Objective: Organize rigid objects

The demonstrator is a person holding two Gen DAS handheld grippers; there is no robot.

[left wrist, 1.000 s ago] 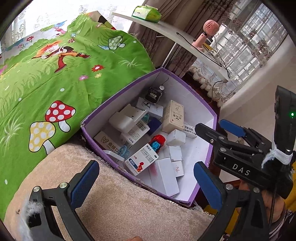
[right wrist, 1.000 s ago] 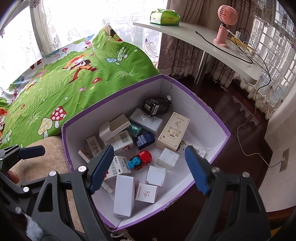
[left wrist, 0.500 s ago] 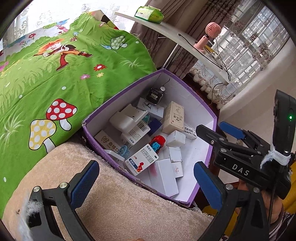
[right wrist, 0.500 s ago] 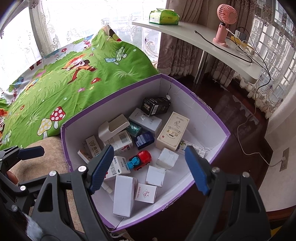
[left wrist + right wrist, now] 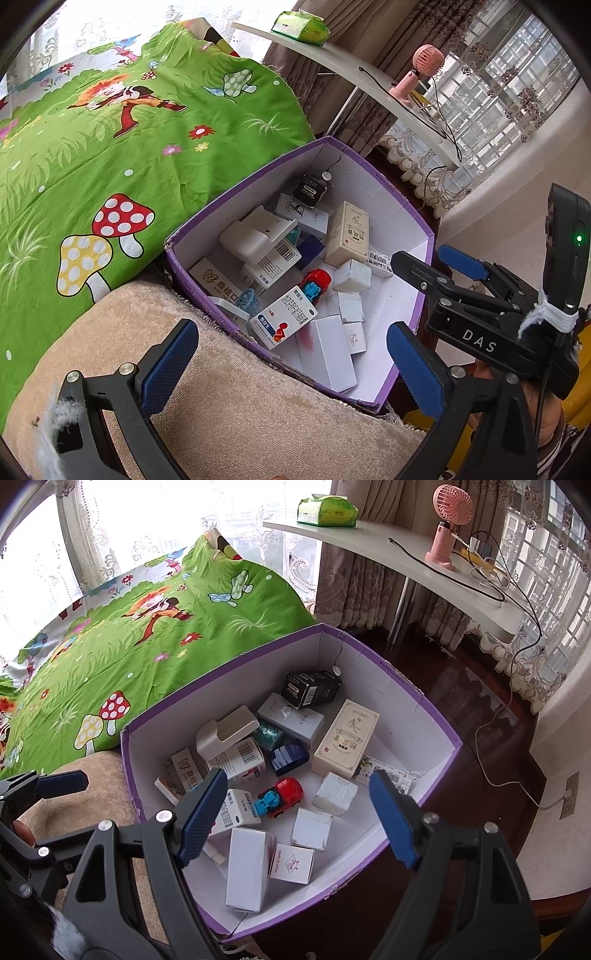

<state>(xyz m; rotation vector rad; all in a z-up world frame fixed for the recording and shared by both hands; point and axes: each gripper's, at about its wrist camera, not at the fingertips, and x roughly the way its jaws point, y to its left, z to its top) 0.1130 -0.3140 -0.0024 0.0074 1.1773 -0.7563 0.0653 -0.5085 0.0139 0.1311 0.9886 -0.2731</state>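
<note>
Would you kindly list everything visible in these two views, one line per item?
storage box: one, purple outside and white inside, between bedspread and floor
small cartons: over a dozen, mostly white, one black, one dark blue, jumbled in the box
toy car: one, red and blue, mid-box
bedspread: one, green with mushrooms, left of box
cushion: one, beige, near side of box
shelf: one, white, by the curtains
tissue pack: one, green, on shelf
fan: one, pink, on shelf
left hand-held gripper: open, empty, over cushion edge
right hand-held gripper: open, empty, above box
</note>
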